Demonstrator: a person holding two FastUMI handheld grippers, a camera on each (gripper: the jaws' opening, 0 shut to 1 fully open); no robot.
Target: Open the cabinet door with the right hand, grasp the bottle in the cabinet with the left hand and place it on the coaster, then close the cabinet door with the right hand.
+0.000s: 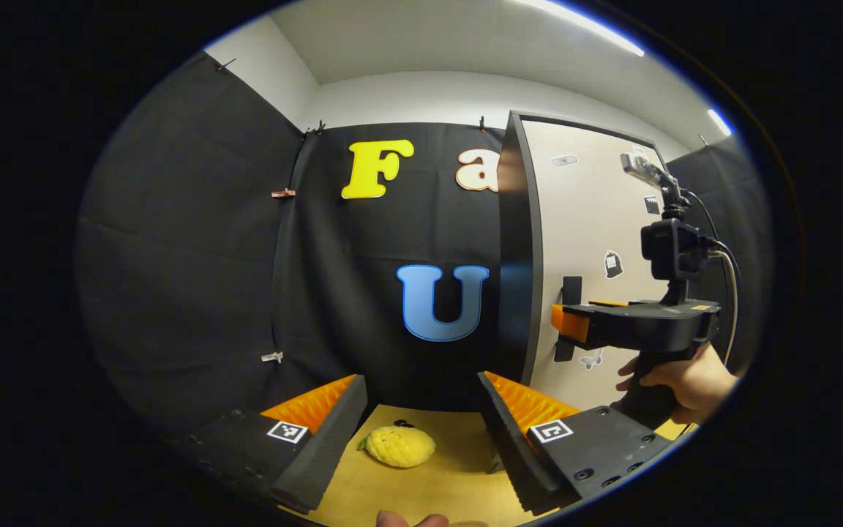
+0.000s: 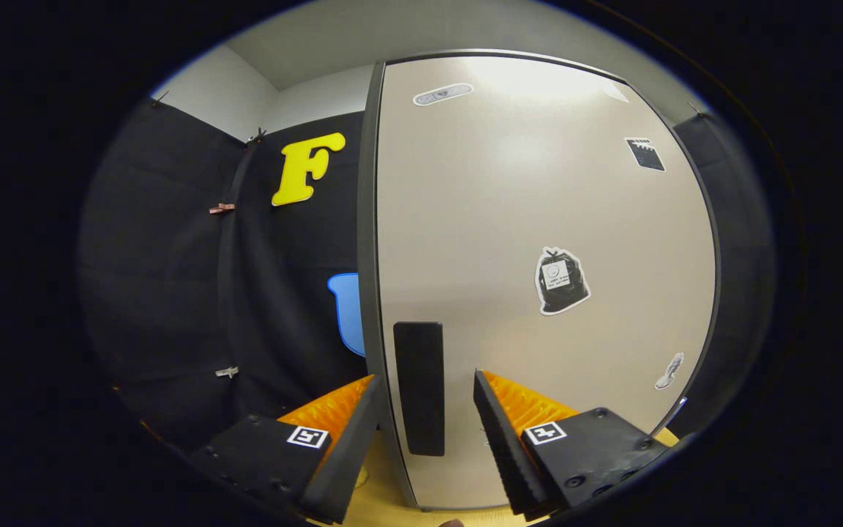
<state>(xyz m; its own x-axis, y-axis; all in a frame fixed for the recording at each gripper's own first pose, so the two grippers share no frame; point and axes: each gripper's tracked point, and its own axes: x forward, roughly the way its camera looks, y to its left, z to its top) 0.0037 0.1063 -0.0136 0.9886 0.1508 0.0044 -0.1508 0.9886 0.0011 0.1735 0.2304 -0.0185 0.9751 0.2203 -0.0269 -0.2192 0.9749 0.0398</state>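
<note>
The cabinet [image 1: 513, 241] stands at the right of the left gripper view, its beige door [image 1: 590, 219] flat against the dark frame. In the right gripper view the door [image 2: 538, 219] is close in front. Its black upright handle [image 2: 419, 388] lies between the spread fingers of my right gripper [image 2: 425, 379], which is open, and neither finger presses on the handle. The left gripper view also shows the right gripper [image 1: 564, 323] at the handle [image 1: 570, 293], held by a hand [image 1: 685, 380]. My left gripper [image 1: 421, 379] is open above the wooden table [image 1: 458, 483], holding nothing.
A yellow lemon-shaped toy [image 1: 398, 446] lies on the table between the left gripper's fingers. The black cloth wall runs behind and to the left of the cabinet. Stickers [image 2: 560, 280] dot the door.
</note>
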